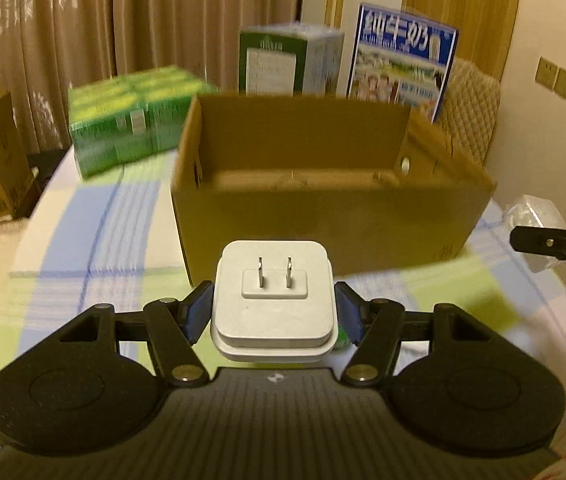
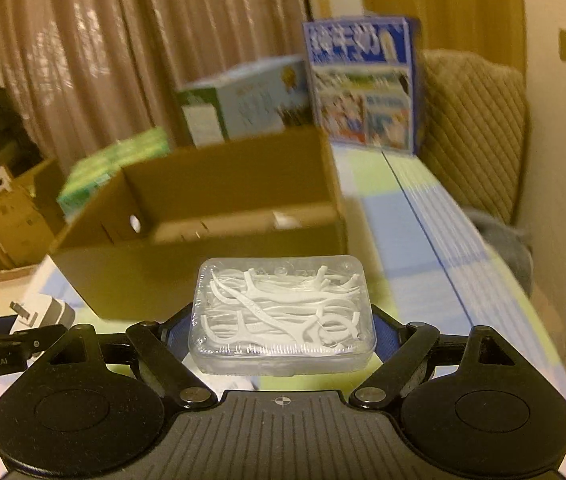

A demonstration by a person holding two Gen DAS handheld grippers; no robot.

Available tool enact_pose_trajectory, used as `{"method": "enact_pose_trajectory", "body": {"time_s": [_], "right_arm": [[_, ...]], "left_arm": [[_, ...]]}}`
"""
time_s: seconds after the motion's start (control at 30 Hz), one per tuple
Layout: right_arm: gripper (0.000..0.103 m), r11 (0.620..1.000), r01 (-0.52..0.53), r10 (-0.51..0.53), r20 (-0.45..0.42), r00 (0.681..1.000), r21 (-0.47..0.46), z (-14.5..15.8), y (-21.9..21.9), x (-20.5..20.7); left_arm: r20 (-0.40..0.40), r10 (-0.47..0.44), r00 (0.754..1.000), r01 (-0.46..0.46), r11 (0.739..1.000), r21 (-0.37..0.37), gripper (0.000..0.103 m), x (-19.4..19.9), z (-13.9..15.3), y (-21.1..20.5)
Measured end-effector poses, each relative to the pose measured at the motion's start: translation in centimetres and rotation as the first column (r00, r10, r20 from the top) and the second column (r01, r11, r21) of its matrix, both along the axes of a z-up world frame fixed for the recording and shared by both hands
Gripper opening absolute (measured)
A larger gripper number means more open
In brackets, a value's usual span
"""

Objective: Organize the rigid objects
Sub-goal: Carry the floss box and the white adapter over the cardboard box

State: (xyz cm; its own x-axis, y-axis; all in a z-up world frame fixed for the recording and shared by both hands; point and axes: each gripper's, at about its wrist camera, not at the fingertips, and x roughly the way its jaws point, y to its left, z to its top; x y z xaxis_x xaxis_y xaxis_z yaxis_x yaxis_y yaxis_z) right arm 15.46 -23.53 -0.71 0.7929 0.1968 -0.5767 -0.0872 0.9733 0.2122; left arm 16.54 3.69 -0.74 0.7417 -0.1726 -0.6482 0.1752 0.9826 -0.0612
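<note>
Currently the open cardboard box (image 1: 323, 216) shows only a bare brown floor. Left claw (image 1: 273, 312) pinches a smooth white 2-prong charger (image 1: 273, 304); right claw (image 2: 281, 328) pinches a clear plastic case (image 2: 283, 312) of white floss picks.

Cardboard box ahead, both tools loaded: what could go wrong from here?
1. The left tool grips the white plug adapter only at its smooth sides, prongs facing forward; it might slip or twist out.
2. The right tool holds the clear floss-pick case across its width; a hard squeeze could pop it open.
3. The cardboard box has a tall near wall; either item may clip it if carried in low. The tools are also close together, so they could collide.
</note>
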Motion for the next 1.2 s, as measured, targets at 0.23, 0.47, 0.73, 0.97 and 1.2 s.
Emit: {"method": "enact_pose_trajectory", "body": {"time_s": [0.23, 0.47, 0.73, 0.97, 1.2], "right_arm": [[0.082, 0.999, -0.044, 0.045, 0.053, 0.998, -0.012, 3.9, 0.7, 2.1], [0.082, 0.998, -0.058, 0.060, 0.074, 0.995, -0.028, 5.9, 0.8, 4.1], [0.082, 0.995, -0.077, 0.080, 0.043, 0.996, -0.064, 5.1, 2.0, 6.9], [0.082, 0.992, -0.088, 0.090, 0.019, 0.996, -0.095, 4.3, 2.5, 9.3], [0.083, 0.989, -0.074, 0.072, -0.022, 0.997, -0.124, 3.3, 1.9, 11.9]], "left_arm": [[0.041, -0.003, 0.999, 0.004, 1.000, -0.028, 0.060, 1.2, 4.5, 0.5], [0.053, -0.012, 0.999, 0.013, 0.999, -0.030, 0.060, 3.2, 6.9, 0.5], [0.042, -0.030, 0.999, 0.030, 0.999, 0.012, 0.060, 6.0, 6.6, -0.4], [0.014, -0.048, 0.999, 0.048, 0.998, 0.041, 0.060, 8.7, 5.4, -0.7], [-0.019, -0.050, 0.999, 0.051, 0.998, 0.023, 0.060, 11.0, 4.3, 0.0]]}}
